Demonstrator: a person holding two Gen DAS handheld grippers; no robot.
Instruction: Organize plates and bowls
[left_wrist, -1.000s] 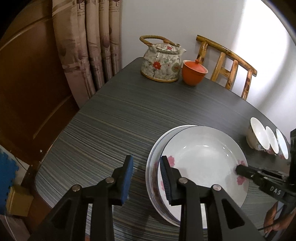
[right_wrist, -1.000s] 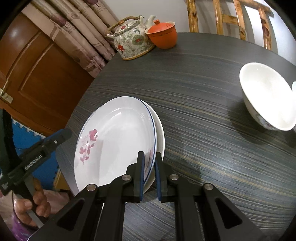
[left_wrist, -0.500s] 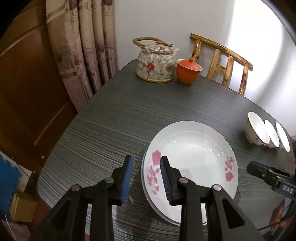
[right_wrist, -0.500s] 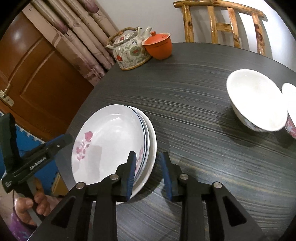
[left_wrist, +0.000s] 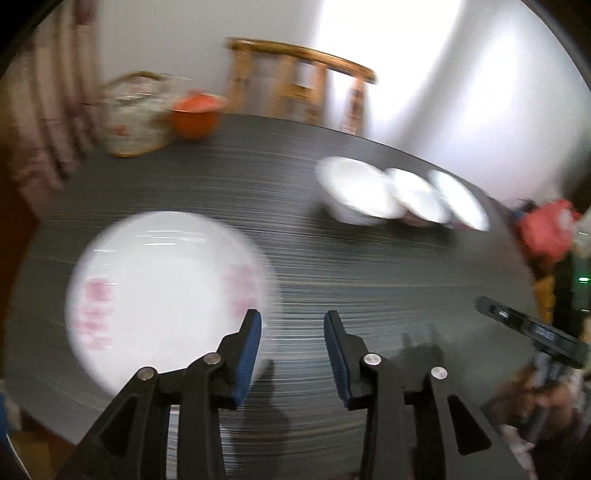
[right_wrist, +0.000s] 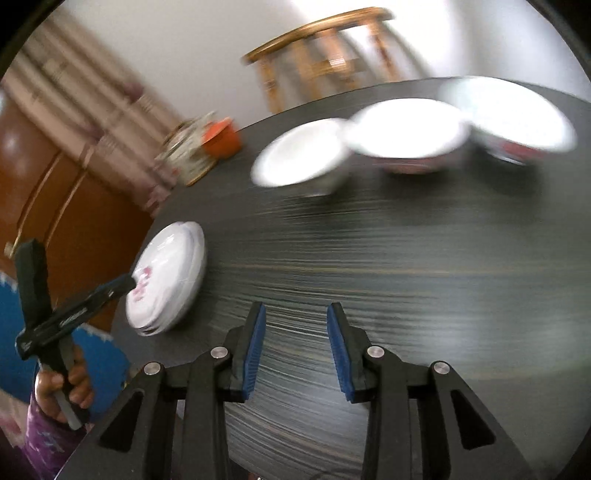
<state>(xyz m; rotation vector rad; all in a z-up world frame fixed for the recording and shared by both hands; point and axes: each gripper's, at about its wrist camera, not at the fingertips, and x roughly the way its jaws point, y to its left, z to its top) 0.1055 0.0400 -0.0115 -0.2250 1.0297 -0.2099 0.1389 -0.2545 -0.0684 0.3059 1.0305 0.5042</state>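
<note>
A stack of white plates with pink flowers (left_wrist: 162, 291) lies on the dark striped table (left_wrist: 369, 269), left of my left gripper (left_wrist: 292, 350); the same stack (right_wrist: 168, 277) sits at the table's left edge in the right wrist view. Three white bowls stand in a row at the far right: the nearest bowl (left_wrist: 354, 192), (right_wrist: 303, 158), the middle bowl (right_wrist: 406, 133) and the far bowl (right_wrist: 513, 118). My left gripper's jaws are opening over bare table with nothing between them. My right gripper (right_wrist: 296, 345) is also opening, empty, short of the bowls.
A floral teapot (left_wrist: 135, 114) and an orange lidded cup (left_wrist: 195, 112) stand at the table's far left. A wooden chair (left_wrist: 299, 85) is behind the table. Curtains (right_wrist: 92, 110) and a brown door (right_wrist: 55, 206) are left. Red clutter (left_wrist: 546, 225) lies at the right edge.
Both grippers let go of the top plate, which now rests on the stack, and swung right toward the bowls. The right jaws went from shut to open; the left widened slightly.
</note>
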